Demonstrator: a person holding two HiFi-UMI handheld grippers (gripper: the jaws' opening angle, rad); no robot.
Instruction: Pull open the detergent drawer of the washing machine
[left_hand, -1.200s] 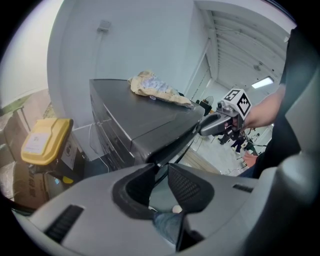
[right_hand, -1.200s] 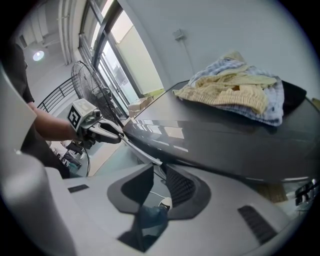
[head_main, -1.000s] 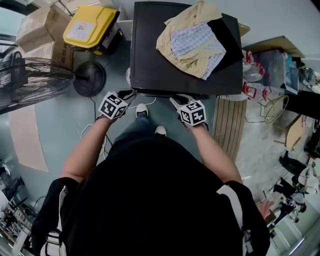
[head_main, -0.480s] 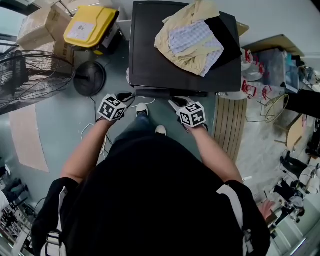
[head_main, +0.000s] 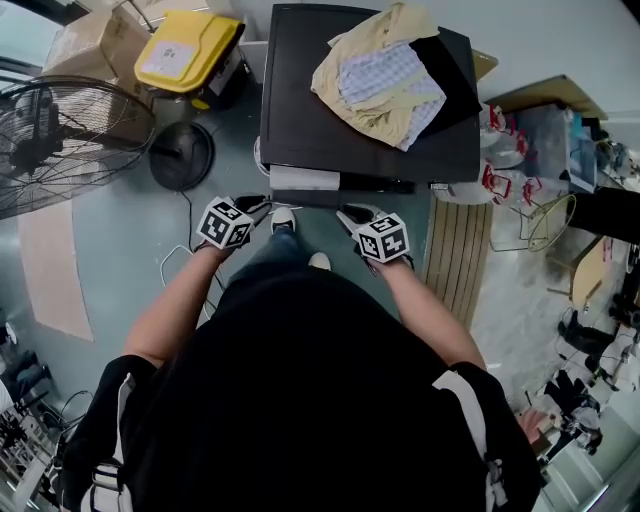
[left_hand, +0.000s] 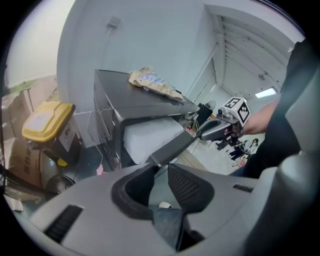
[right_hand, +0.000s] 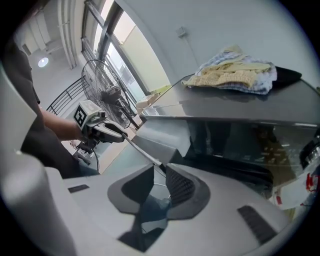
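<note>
While part-open, right gripper (right_hand: 159, 171) clamps drawer (head_main: 305, 180).

Clothes (head_main: 385, 82), perhaps shirts, atop washing machine (head_main: 300, 110)

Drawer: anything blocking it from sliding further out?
Nothing visible. The drawer is partly out, with the left tongs and right tongs clamped on its front. Ahead is open space, with only a shoe lower down.
</note>
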